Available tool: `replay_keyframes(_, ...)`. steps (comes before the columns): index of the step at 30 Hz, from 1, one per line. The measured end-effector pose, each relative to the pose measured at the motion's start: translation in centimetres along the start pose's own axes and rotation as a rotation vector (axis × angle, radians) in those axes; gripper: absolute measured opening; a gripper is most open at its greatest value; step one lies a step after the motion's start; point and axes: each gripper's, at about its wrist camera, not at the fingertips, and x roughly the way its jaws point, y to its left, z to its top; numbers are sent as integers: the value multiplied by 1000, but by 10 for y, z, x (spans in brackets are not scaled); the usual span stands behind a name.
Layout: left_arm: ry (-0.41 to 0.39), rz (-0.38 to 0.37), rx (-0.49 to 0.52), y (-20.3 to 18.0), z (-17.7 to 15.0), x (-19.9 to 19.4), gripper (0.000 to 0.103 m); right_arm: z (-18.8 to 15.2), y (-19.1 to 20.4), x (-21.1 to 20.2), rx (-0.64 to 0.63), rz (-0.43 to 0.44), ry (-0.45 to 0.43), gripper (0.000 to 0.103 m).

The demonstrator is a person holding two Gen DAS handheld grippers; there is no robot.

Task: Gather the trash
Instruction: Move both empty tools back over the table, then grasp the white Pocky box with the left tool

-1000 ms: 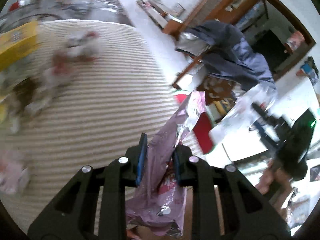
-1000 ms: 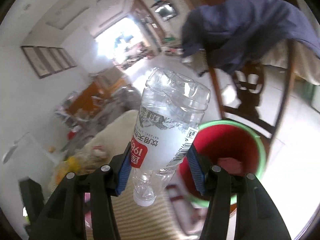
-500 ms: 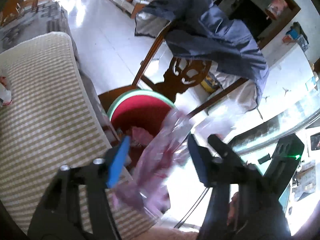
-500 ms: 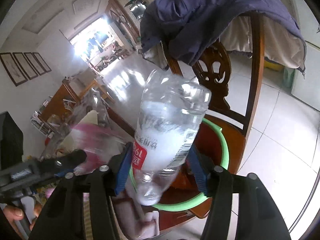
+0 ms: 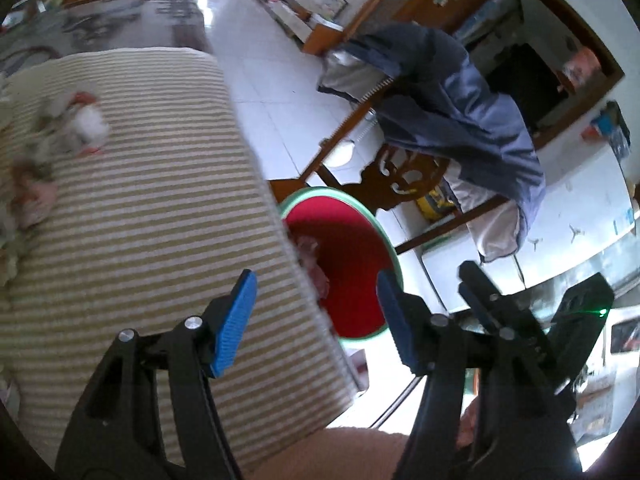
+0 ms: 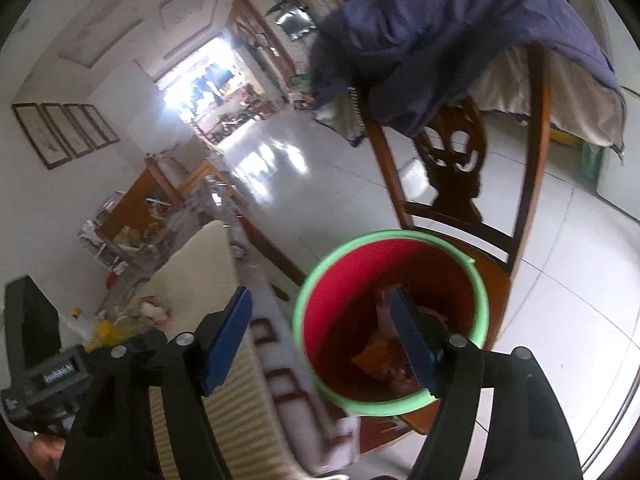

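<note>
A red bin with a green rim point(image 5: 390, 240) point(image 6: 316, 292) stands on a wooden chair seat beside the striped table. Pink and orange wrappers point(image 6: 384, 348) lie in its bottom. My left gripper point(image 5: 314, 300) hangs over the table's edge and the bin; its jaws are opening and nothing is between them. My right gripper point(image 6: 320, 320) hovers above the bin, jaws opening and empty. The right gripper's black body point(image 5: 520, 320) shows in the left wrist view. More crumpled trash point(image 5: 80, 128) lies on the striped tablecloth point(image 5: 140, 220).
A carved wooden chair point(image 6: 452, 168) with a blue jacket point(image 6: 432, 40) over its back stands behind the bin. White tiled floor point(image 6: 280, 168) runs toward a bright doorway. Cluttered furniture point(image 6: 132, 216) lines the far wall. Yellow and white litter point(image 6: 104, 324) sits on the table.
The left gripper let go of the pink foil wrapper and swung back over the table edge. The right gripper released the plastic bottle; it is gone from between the jaws. Both stand wider.
</note>
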Motion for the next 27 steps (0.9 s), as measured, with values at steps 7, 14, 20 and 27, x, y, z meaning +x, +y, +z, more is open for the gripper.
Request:
replay_keyframes(7,-75,66,-58,43,-31,-61,67,-12,75,-7,-141,106,39,80)
replay_keyframes(14,-144,160,-248,125,-72,-123,71,-35,127,1,-232,177,113,82)
replay_keyframes(20,-331,266,-586,198,-126,-183,78,-49,147,10,-294,148,155,82)
replay_keyframes(27,-380,293,-731,222,-139,-186,84,-57,155,13,-340,125,174,82)
